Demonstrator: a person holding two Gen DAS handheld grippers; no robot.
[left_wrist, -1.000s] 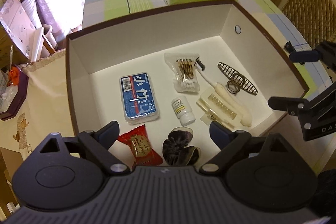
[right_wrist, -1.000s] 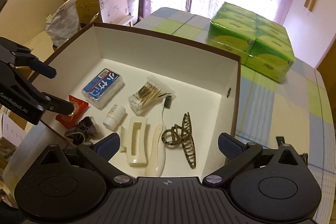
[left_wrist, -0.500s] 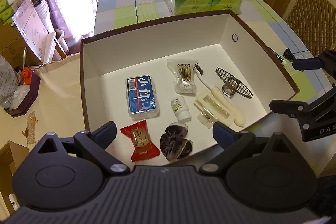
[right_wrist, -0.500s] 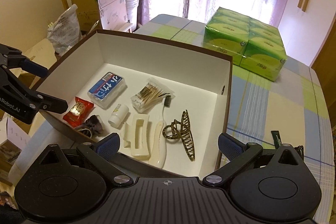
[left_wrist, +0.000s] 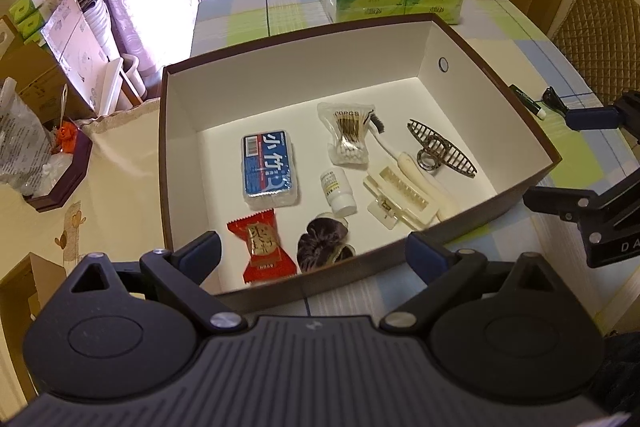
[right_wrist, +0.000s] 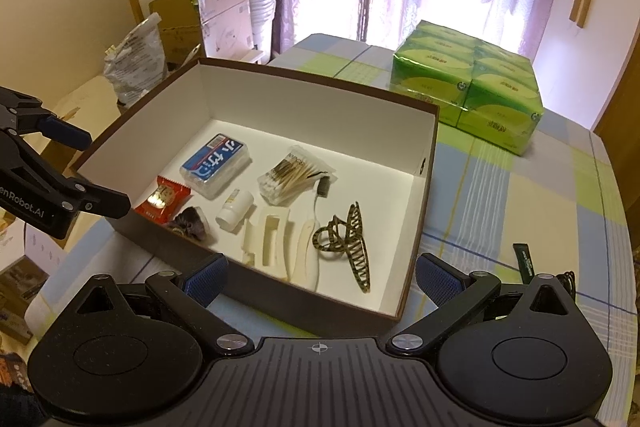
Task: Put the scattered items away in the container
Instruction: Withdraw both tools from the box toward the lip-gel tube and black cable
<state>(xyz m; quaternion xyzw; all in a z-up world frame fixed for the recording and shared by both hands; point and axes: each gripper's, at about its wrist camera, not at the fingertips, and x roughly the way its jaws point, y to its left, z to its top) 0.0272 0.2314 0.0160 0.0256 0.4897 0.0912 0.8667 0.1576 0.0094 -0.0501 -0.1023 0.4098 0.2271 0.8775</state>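
A checked desk (right_wrist: 520,195) stood before bright curtains. Both grippers had drawn back and up from the box (left_wrist: 516,107), jaws wide and empty, suggesting a drop was finished. A small green tube (right_wrist: 523,259) lay outside at lower right, just above the right gripper (right_wrist: 320,277); the left gripper (left_wrist: 314,251) hung over the near rim.

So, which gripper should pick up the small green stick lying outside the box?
Right. The green stick lies on the table beside the open right gripper; the box stands between it and the left gripper.
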